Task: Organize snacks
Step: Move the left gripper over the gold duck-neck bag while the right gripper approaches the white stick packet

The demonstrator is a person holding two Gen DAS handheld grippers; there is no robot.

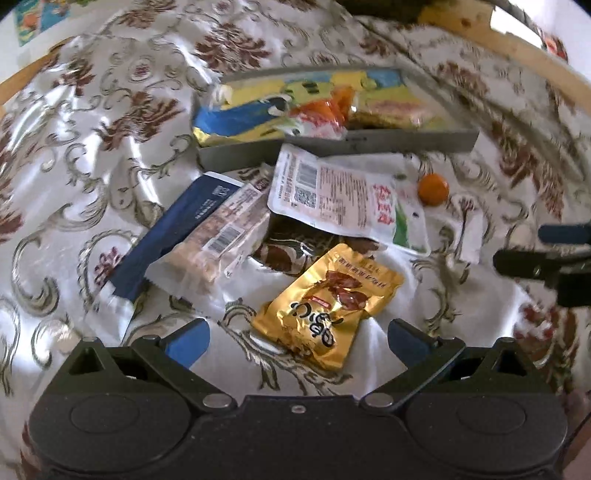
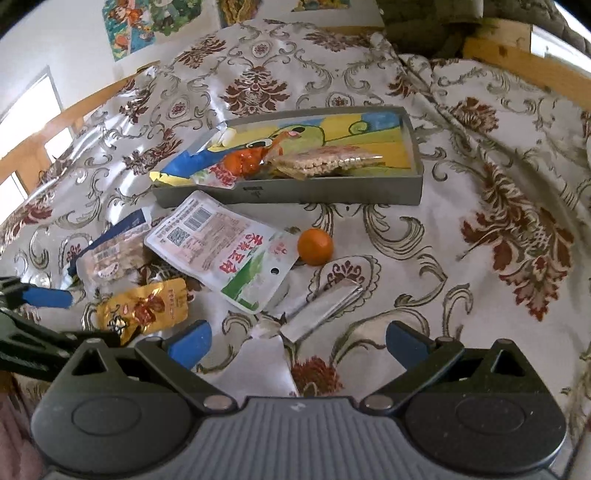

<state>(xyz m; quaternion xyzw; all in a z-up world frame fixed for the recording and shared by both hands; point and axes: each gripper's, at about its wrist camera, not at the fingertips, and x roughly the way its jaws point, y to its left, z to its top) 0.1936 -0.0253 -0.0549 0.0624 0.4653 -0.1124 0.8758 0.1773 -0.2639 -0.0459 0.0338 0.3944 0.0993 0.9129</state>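
Observation:
A grey tray (image 1: 406,142) (image 2: 332,192) holds several snack packs on a patterned cloth. In front of it lie a white pouch (image 1: 332,199) (image 2: 221,243), a dark blue bar (image 1: 177,225), a clear cracker pack (image 1: 218,236) (image 2: 110,258), a gold packet (image 1: 332,295) (image 2: 144,306), an orange fruit (image 1: 433,189) (image 2: 315,246) and a small clear sachet (image 2: 321,310). My left gripper (image 1: 297,341) is open just before the gold packet. My right gripper (image 2: 297,343) is open near the clear sachet, holding nothing.
A floral cloth (image 2: 480,221) covers the whole surface, with wooden edges (image 2: 524,66) at the back and right. Posters (image 2: 147,22) hang on the wall behind. The other gripper's fingers (image 1: 546,258) show at the right edge of the left wrist view.

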